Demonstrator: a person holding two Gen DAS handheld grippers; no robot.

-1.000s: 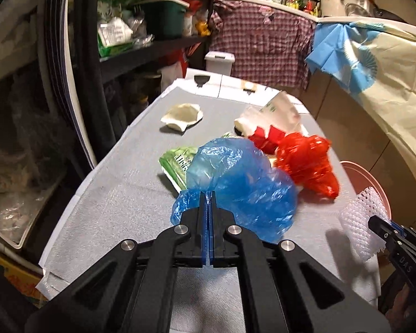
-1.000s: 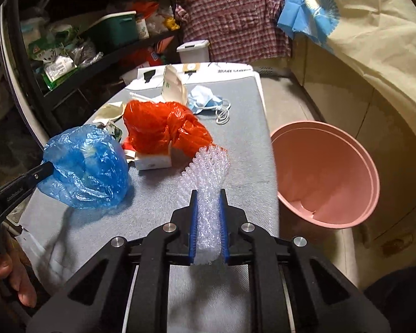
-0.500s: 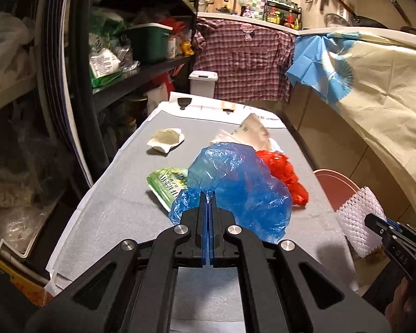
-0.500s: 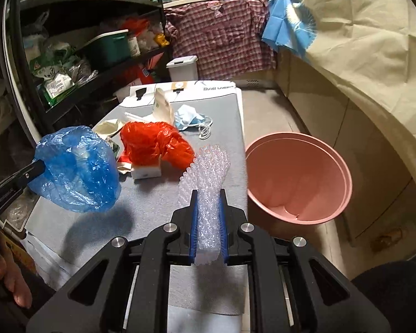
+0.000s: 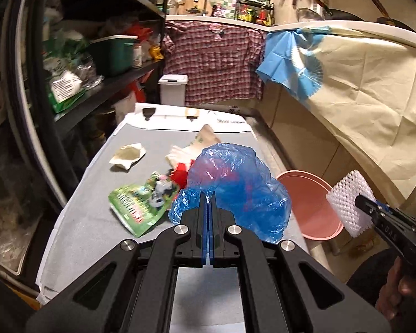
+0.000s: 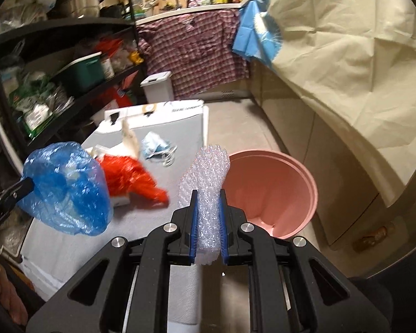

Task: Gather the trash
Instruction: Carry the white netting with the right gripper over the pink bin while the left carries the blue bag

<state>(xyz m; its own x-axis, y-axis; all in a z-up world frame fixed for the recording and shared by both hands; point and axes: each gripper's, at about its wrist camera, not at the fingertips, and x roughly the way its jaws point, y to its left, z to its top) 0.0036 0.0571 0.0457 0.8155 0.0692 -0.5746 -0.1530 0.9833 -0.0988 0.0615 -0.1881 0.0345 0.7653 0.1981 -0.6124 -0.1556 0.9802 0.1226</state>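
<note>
Lifting clear of the grey table (image 5: 97, 188), the left gripper (image 5: 207, 199) stays clamped on the blue plastic bag (image 5: 235, 186) while the right gripper (image 6: 208, 208) still pinches the foam fruit net (image 6: 208, 174), now nearer the pink bin (image 6: 274, 188); dropping looks next.

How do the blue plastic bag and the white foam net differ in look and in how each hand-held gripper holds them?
The blue plastic bag is smooth, translucent film, billowing loosely; the white foam net is a stiff, bumpy mesh sleeve standing upright. The left hand-held gripper pinches only the bag's edge with jaws fully shut; the right hand-held gripper squeezes the thicker net. Both are lifted clear of the table.
</note>
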